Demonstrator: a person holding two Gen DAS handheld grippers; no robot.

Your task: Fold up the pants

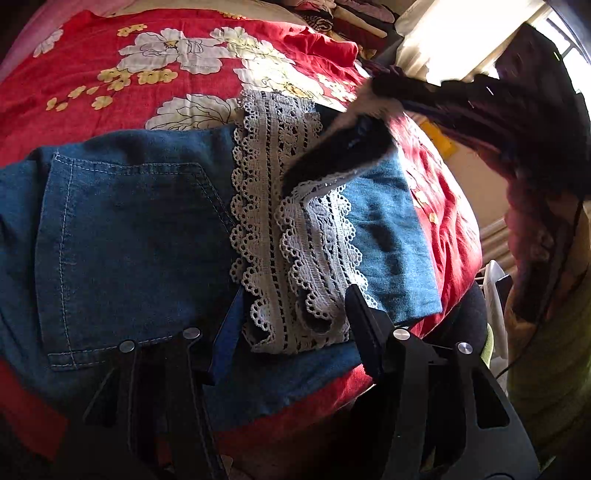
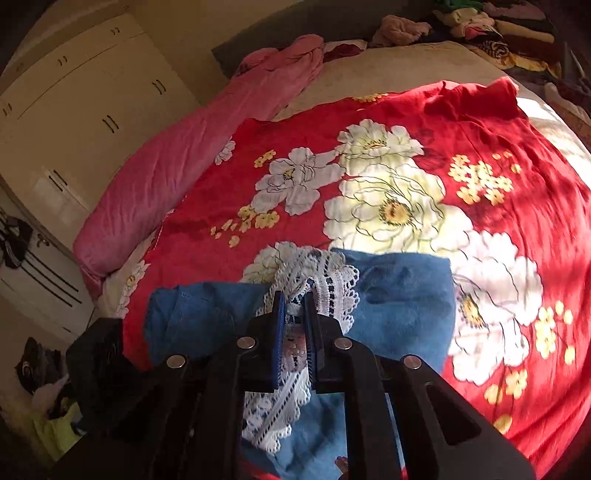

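Blue denim pants with white lace hems lie folded on a red floral bedspread. My left gripper is open, its fingers on either side of the lace hems, just above the cloth. In the left wrist view my right gripper comes in from the upper right, blurred, over the far lace edge. In the right wrist view the right gripper has its jaws nearly closed around the lace hem of the pants.
A pink quilt lies along the far left of the bed, with white cupboards beyond. Piled clothes sit at the bed's head. A dark fan or box stands at the near left edge.
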